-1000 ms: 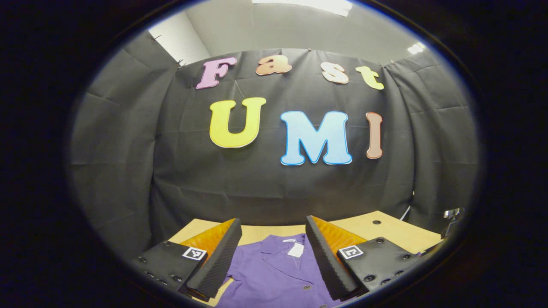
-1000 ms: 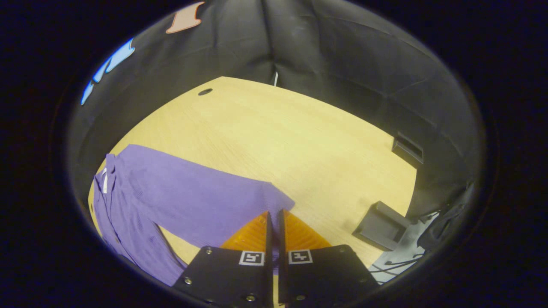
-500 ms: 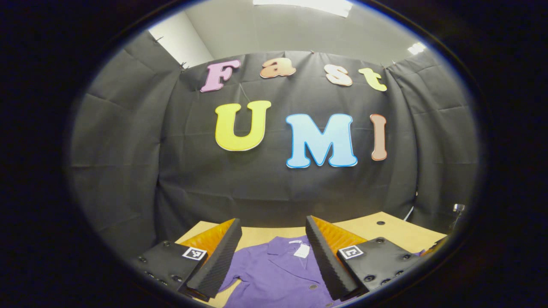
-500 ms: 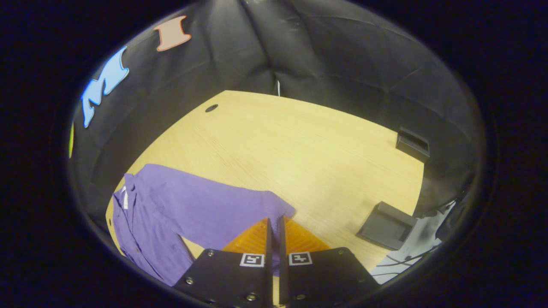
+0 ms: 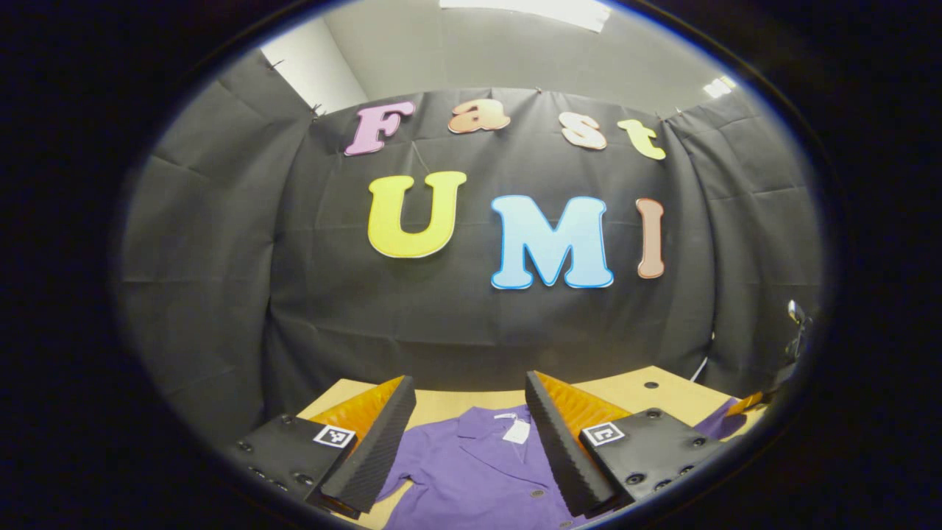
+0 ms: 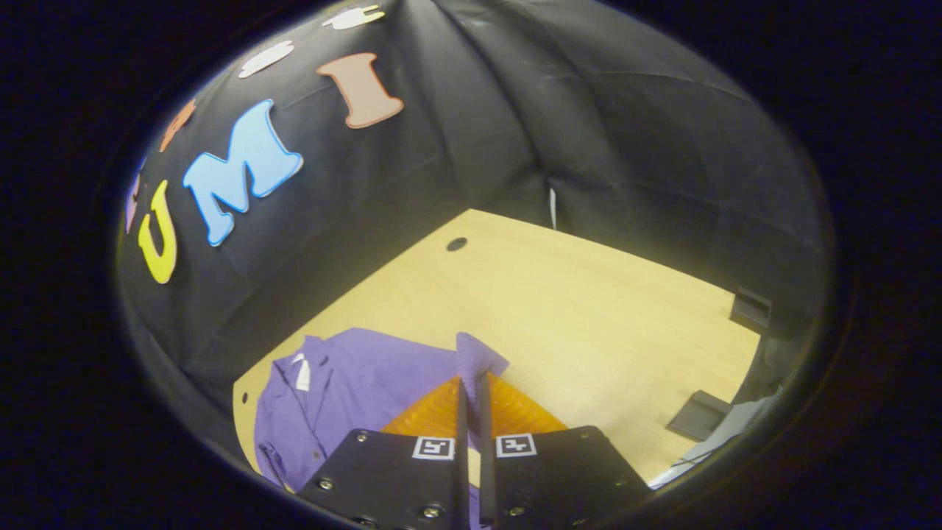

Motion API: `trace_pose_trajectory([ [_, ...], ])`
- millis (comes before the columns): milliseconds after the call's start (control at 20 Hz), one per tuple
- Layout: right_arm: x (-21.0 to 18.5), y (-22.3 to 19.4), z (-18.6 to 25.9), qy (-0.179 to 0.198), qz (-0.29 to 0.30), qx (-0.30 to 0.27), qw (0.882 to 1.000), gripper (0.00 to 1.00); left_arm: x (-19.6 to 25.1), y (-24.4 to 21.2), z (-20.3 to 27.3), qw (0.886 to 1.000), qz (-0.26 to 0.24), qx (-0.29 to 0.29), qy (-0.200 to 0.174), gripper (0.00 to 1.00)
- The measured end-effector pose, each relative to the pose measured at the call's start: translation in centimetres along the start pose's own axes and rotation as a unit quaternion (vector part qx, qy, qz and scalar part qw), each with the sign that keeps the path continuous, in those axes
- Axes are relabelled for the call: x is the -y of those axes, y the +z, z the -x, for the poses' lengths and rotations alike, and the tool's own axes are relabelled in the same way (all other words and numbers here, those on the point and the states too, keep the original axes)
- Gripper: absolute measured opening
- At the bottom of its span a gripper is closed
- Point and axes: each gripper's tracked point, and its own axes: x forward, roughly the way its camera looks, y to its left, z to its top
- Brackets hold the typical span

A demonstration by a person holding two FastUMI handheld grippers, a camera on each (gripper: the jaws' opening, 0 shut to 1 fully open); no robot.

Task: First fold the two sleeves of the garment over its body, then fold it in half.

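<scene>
The table carries the shirt, which lies flat on the half of the top nearer the booth's back wall, collar toward that wall and its button front up. In the left gripper view you see the collar and the upper chest of the shirt just beyond your left fingers.

Judge the shirt as thin, light cloth: soft, limp, with no stiffness of its own. It should drape and sag from whatever point you lift, and it may drag its neighbouring cloth along or slide on the smooth table if you pull sideways. Nothing about it looks fragile, but a careless pull will probably wrinkle the body. Take it by edges and ends, the cuff of a sleeve or a corner of the hem, pinching enough cloth that it does not slip out.

Your right gripper is clenched on the end of the sleeve: the two fingers stand pressed together with only a sliver between them, and the cloth rises out from between their tips, lifted off the table beside the shirt's body. The same sleeve end shows at the far right in the left gripper view, off to the side of the shirt.

Your left gripper is released, jaws spread wide, holding nothing. It hovers over the shirt with the collar framed between the fingers; whether the fingers touch the cloth, you cannot tell from here.
</scene>
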Motion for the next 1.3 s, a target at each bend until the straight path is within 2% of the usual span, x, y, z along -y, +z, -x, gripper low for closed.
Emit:
trace_pose_trajectory([
  [400,-8.6,2.6,1.5,0.094,0.039,0.021,0.995,0.06,-2.3,-0.2,0.7,1.000,0.005,0.002,0.021,0.94],
  [650,-14.6,1.1,2.7,0.165,0.077,0.012,0.983,0.06,-3.2,-0.4,1.2,1.000,0.007,0.002,0.029,0.94],
  [800,-18.1,-0.6,3.6,0.201,0.125,0.007,0.972,0.06,-4.2,-0.3,1.8,0.999,0.006,0.003,0.039,0.94],
  [1050,-23.5,-4.2,4.8,0.250,0.211,-0.002,0.945,0.06,-6.6,-0.6,3.2,0.998,0.007,0.000,0.064,0.94],
  [1300,-27.5,-8.5,5.5,0.292,0.262,-0.027,0.920,0.06,-9.4,-1.4,4.8,0.995,0.006,-0.008,0.096,0.94],
])
